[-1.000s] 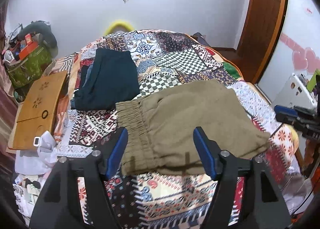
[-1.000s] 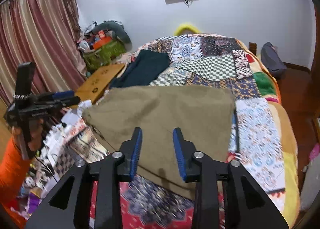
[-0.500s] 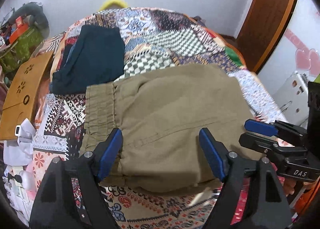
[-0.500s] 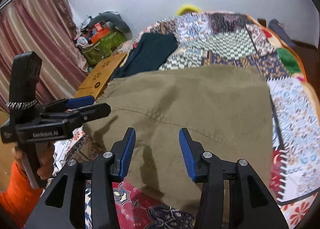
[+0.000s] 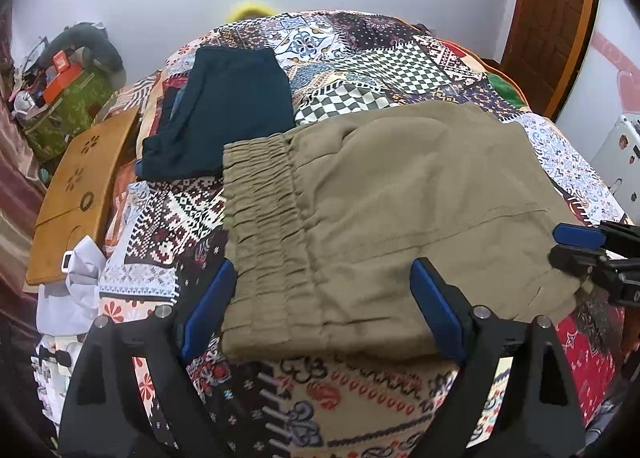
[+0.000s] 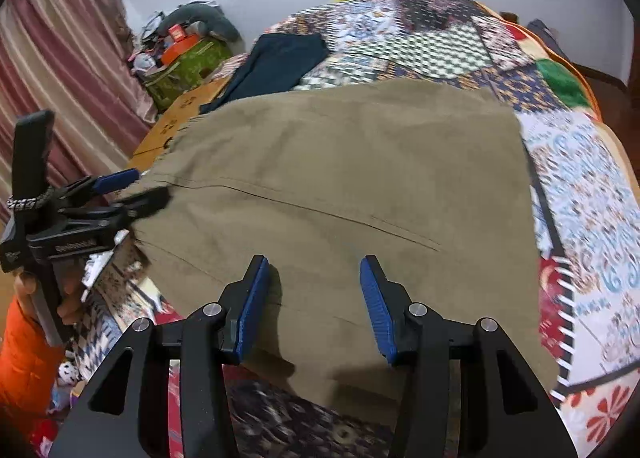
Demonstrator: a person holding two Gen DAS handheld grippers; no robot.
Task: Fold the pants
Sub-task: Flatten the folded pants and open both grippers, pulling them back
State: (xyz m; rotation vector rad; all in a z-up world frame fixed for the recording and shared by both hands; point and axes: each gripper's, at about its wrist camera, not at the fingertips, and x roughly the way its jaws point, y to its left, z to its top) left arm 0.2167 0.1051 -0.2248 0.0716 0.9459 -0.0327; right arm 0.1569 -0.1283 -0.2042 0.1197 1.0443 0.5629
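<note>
Olive-khaki pants (image 5: 384,217) lie flat and folded on the patchwork bedspread (image 5: 384,69), elastic waistband (image 5: 264,213) to the left in the left wrist view. My left gripper (image 5: 324,306) is open and empty, its blue pads straddling the near waistband edge from above. My right gripper (image 6: 314,300) is open and empty over the pants' (image 6: 352,185) near edge at the other end. Each gripper shows in the other's view: the right one (image 5: 588,246) at the pants' right end, the left one (image 6: 120,193) at the waistband end.
A folded dark teal garment (image 5: 224,113) lies behind the pants. A wooden lap tray (image 5: 80,193) and white clutter (image 5: 72,290) sit at the bed's left side. A green bag (image 6: 188,61) and curtain (image 6: 60,77) stand beyond. A wooden door (image 5: 556,17) is at the right.
Both grippers have come down closer over the pants' near edge. The right gripper's jaws have opened wider. The pants have not moved.
</note>
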